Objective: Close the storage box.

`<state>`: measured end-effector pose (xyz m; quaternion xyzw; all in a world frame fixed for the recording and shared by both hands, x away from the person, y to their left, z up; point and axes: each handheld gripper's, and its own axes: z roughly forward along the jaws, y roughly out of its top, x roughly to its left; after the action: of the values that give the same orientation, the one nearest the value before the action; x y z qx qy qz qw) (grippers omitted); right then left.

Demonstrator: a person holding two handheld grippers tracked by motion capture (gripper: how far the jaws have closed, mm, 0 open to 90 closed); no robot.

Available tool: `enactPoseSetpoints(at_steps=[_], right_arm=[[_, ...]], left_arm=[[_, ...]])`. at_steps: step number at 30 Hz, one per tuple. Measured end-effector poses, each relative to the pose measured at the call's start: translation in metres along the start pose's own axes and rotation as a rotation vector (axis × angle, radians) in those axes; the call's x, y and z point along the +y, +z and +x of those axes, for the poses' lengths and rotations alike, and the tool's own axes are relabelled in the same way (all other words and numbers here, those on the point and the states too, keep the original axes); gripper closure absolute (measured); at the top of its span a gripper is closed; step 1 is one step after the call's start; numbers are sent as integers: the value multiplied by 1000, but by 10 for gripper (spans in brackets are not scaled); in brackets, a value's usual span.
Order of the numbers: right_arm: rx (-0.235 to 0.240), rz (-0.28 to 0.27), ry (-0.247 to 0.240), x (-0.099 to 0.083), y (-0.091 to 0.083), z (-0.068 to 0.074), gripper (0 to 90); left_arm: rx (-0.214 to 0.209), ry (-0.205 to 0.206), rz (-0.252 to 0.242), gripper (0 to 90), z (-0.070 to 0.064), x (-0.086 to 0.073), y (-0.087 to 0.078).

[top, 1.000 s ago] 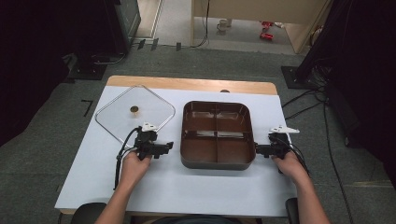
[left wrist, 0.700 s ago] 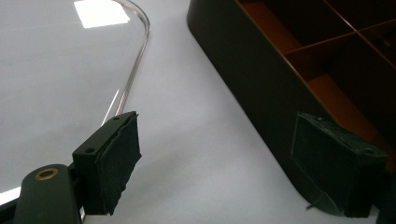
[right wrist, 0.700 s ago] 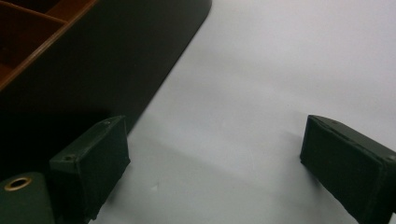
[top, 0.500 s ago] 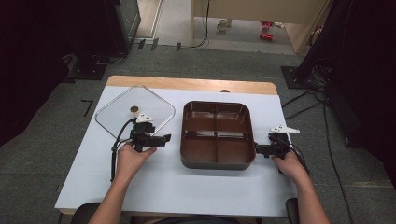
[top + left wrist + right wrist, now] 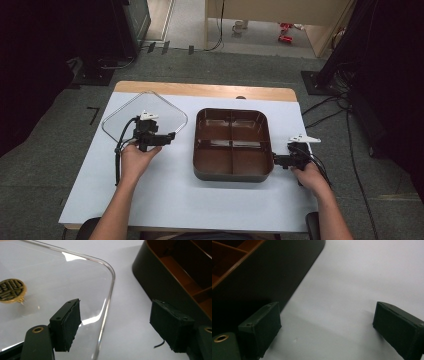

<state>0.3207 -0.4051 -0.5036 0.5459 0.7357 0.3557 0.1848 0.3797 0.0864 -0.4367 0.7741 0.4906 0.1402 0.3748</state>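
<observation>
High view: white table [image 5: 165, 200], brown four-compartment tray [image 5: 233, 144] at centre, clear lid [image 5: 125, 117] lying flat to its left. My left gripper [image 5: 167, 137] hangs over the lid's right edge, jaws spread, rim between them, nothing clamped. My right gripper [image 5: 276, 161] sits just beside the tray's near-right corner, jaws apart, empty.

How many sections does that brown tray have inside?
4: the brown tray is split by crossed dividers into two far sections and two near sections.
</observation>
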Motion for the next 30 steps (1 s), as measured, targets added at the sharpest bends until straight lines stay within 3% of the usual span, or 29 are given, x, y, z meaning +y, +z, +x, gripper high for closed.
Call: enactPoseSetpoints(at_steps=[11,21,27,30], right_arm=[[0,0,0,0,0,0,72],[-3,-1,-2,0,0,0,73],[-3,0,-2,0,0,1,73],[-4,0,-2,0,0,1,73]], left_arm=[[33,-22,-24,259,21,18,-2],[107,-25,-23,303,42,21,5],[129,-55,-33,324,59,22,9],[140,-99,-36,331,70,20,15]])
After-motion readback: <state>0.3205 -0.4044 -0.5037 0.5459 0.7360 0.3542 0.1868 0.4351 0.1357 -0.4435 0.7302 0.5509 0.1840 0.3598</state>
